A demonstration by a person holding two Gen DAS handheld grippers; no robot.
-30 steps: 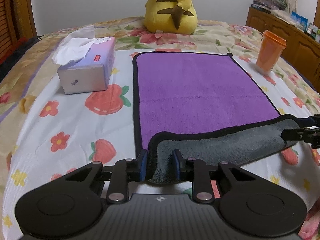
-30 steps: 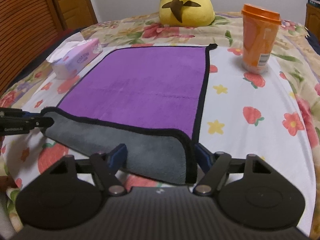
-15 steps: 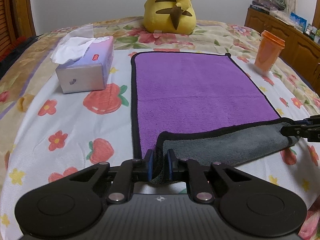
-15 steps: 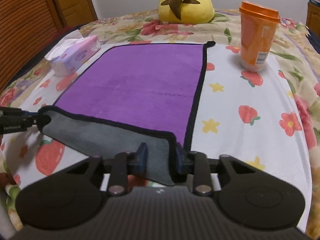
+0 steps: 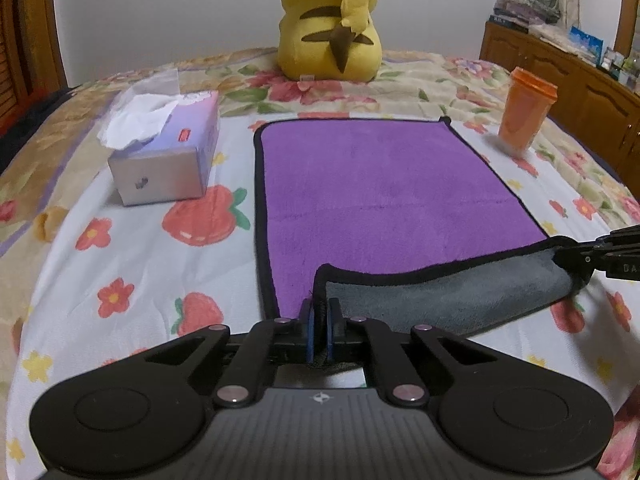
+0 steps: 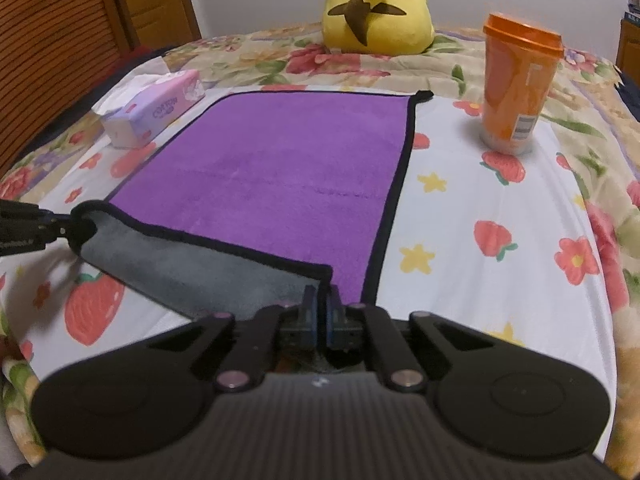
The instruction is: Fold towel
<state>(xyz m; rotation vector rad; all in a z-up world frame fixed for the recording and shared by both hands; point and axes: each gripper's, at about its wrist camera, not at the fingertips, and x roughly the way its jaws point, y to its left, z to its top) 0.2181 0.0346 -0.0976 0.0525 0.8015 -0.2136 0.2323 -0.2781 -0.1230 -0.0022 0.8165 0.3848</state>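
Observation:
A purple towel (image 5: pixel 380 184) with a black hem and grey underside lies flat on the bed; it also shows in the right wrist view (image 6: pixel 276 172). Its near edge is turned up, showing the grey side (image 5: pixel 440 300). My left gripper (image 5: pixel 319 320) is shut on the near left corner. My right gripper (image 6: pixel 320 308) is shut on the near right corner. Each gripper shows at the edge of the other's view, the right gripper (image 5: pixel 580 258) and the left gripper (image 6: pixel 60 230).
A tissue box (image 5: pixel 168 156) stands left of the towel. An orange lidded cup (image 6: pixel 516 88) stands to its right. A yellow plush toy (image 5: pixel 332 20) sits beyond the far edge. A wooden cabinet (image 5: pixel 560 68) runs along the right side.
Both grippers closed from open onto the towel's near corners. The near edge has lifted slightly and moved a little toward the far end.

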